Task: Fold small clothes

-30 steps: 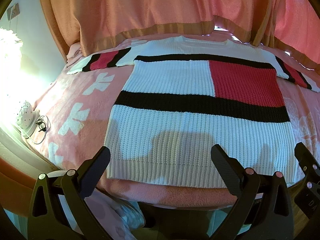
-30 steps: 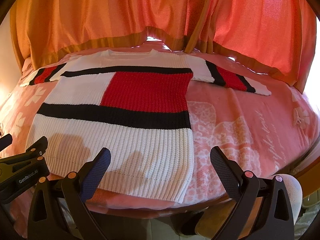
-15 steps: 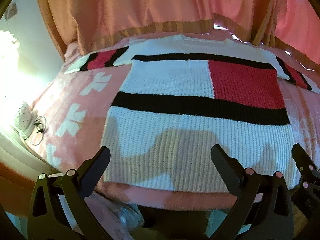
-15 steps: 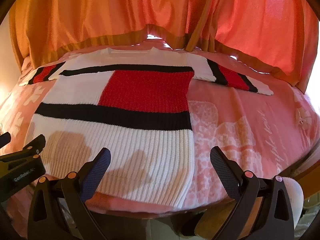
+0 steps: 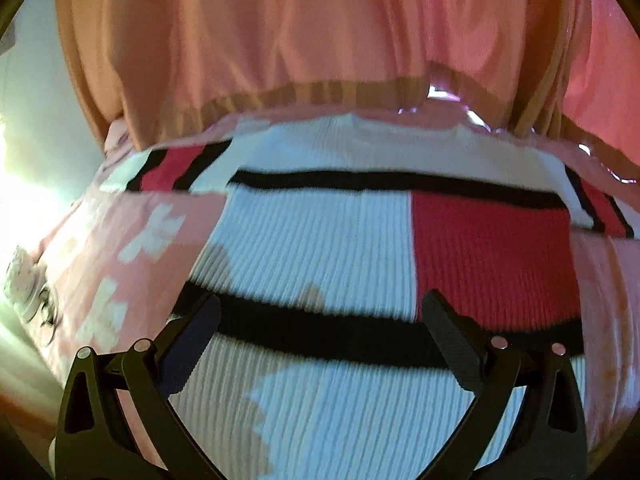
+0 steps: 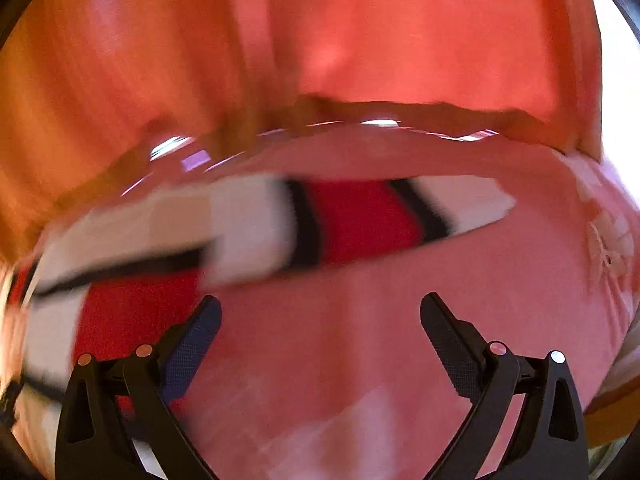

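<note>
A knit sweater (image 5: 320, 240), white with black stripes and a red block, lies flat and spread on a pink bed cover (image 5: 132, 248). My left gripper (image 5: 320, 320) is open and empty, hovering over the sweater's lower black stripe. In the blurred right wrist view the sweater's right sleeve (image 6: 360, 216) stretches across the pink cover (image 6: 360, 340), with the red body panel (image 6: 132, 312) at the left. My right gripper (image 6: 320, 320) is open and empty, above the bare cover just in front of that sleeve.
Orange-pink curtains (image 5: 320, 40) hang behind the bed along its far edge. A small white object with a cable (image 5: 24, 284) sits at the bed's left edge beside a bright light. The bed's right edge (image 6: 616, 340) curves away.
Both grippers have moved forward over the bed. The left now hovers over the sweater's middle; the right has swung right toward the sleeve. Both stay open.
</note>
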`<state>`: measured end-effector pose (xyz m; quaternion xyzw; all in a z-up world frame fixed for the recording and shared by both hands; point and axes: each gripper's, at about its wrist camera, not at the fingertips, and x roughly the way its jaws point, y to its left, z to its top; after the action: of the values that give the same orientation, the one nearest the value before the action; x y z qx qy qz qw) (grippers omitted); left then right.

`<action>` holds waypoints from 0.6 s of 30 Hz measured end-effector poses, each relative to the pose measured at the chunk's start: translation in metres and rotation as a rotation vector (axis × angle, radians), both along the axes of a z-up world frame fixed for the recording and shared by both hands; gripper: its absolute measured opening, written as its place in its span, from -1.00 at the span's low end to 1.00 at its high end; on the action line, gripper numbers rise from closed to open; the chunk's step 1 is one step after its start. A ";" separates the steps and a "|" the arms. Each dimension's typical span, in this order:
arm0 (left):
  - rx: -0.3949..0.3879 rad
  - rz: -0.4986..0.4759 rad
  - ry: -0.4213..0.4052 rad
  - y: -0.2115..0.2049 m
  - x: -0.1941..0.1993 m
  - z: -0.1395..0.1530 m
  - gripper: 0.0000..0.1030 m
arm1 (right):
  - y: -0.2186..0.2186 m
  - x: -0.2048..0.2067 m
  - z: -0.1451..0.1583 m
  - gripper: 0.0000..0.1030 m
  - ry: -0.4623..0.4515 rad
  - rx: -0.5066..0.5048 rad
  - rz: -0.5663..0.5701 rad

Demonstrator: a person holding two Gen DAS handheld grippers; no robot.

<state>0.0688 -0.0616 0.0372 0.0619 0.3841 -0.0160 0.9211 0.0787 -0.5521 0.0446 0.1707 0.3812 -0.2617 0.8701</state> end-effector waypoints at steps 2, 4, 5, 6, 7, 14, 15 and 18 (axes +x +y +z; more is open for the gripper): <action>-0.013 -0.014 -0.009 -0.008 0.018 -0.005 0.91 | -0.054 0.011 -0.017 0.90 0.019 0.024 -0.083; -0.033 -0.024 0.000 -0.014 0.031 -0.013 0.91 | -0.106 0.023 -0.042 0.89 0.061 0.039 -0.159; -0.045 -0.028 0.008 -0.017 0.038 -0.017 0.91 | -0.124 0.028 -0.053 0.83 0.075 0.047 -0.188; -0.061 -0.036 0.020 -0.022 0.047 -0.023 0.91 | -0.141 0.033 -0.065 0.79 0.084 0.073 -0.218; -0.069 -0.039 0.025 -0.024 0.051 -0.027 0.91 | -0.155 0.037 -0.076 0.72 0.086 0.105 -0.244; -0.088 -0.090 0.029 -0.035 0.066 -0.050 0.91 | -0.166 0.064 -0.091 -0.71 0.021 0.098 -0.266; -0.084 -0.092 0.031 -0.034 0.066 -0.052 0.91 | -0.166 0.066 -0.088 -0.73 -0.006 0.128 -0.254; -0.087 -0.089 0.053 -0.028 0.069 -0.057 0.91 | -0.141 0.077 -0.053 -0.75 -0.142 0.168 -0.191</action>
<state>0.1374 -0.0892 -0.0201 0.0385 0.4044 -0.0751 0.9107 0.1558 -0.6930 -0.0083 0.2967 0.3213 -0.2976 0.8486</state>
